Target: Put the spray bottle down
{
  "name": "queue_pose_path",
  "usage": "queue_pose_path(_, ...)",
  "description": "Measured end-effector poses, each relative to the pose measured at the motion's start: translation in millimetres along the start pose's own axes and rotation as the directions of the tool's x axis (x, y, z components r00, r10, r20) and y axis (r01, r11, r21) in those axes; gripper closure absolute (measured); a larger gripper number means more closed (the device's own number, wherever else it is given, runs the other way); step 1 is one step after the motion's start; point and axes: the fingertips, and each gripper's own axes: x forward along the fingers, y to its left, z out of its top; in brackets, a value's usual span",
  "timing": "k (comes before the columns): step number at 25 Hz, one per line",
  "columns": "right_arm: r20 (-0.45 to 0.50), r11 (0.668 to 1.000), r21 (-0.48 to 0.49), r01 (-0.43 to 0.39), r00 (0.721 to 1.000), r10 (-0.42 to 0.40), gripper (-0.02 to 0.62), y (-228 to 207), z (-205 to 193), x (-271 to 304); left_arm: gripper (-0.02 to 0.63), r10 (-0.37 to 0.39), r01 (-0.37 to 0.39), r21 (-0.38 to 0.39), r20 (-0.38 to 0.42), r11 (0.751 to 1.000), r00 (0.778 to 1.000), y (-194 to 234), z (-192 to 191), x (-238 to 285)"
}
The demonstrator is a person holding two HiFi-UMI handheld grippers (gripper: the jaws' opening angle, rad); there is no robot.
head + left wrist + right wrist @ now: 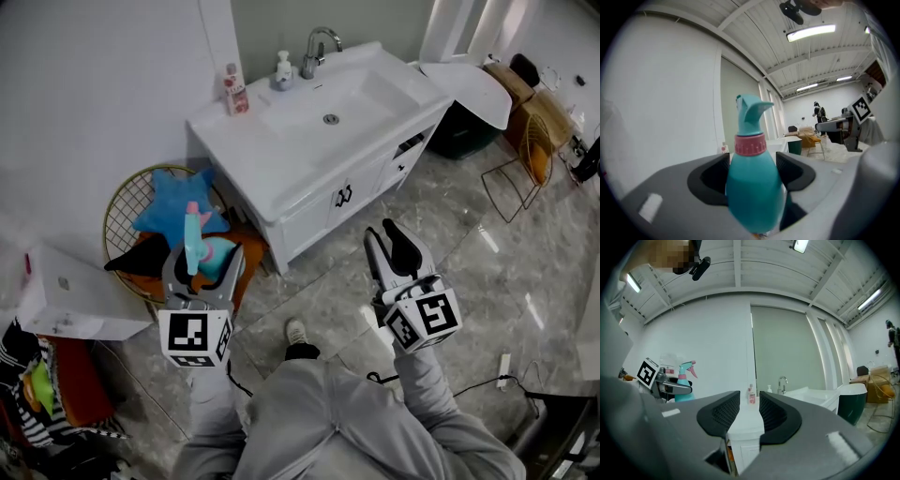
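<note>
Spray bottle (754, 187) status? (K)

Not down yet. Left gripper (203, 261) has it clamped, fingers (710, 180) closed on the teal body just below the pink collar (750, 144). It's upright with the nozzle on top. (M)

Resting on anything? (K)

No, it's in the air. From the head view it hangs over the rim of the wire basket (117, 220) with the blue plush (178, 202) in it, just beside the vanity's front left corner. No surface is touching its base as far as I can see. (M)

Right gripper (749, 404)? (K)

Empty. Fingers a little apart with nothing between them. It's held over the floor (487, 272) in front of the vanity doors, well apart from the bottle. (M)

Where would it land? (K)

My guess is the vanity tabletop (244, 155). There's a bare white stretch left of the basin (328, 108). The far edge is taken by the faucet (317, 49) and two small bottles (234, 89), so go for the near part. (M)

So what's left? (K)

All of it, I'd say: carry it across to the tabletop, lower until the base sits flat, open the fingers, then back off without tipping it. The body is round and tapered, so it may rock on release. (M)
</note>
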Motion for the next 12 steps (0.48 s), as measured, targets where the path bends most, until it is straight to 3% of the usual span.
queue_pose_path(12, -0.013, 0.999, -0.024, 0.037, 0.999, -0.037, 0.468, -13, 3, 136, 0.244, -0.092, 0.092, -0.009, 0.022, 0.996, 0.995, 74, -3, 130)
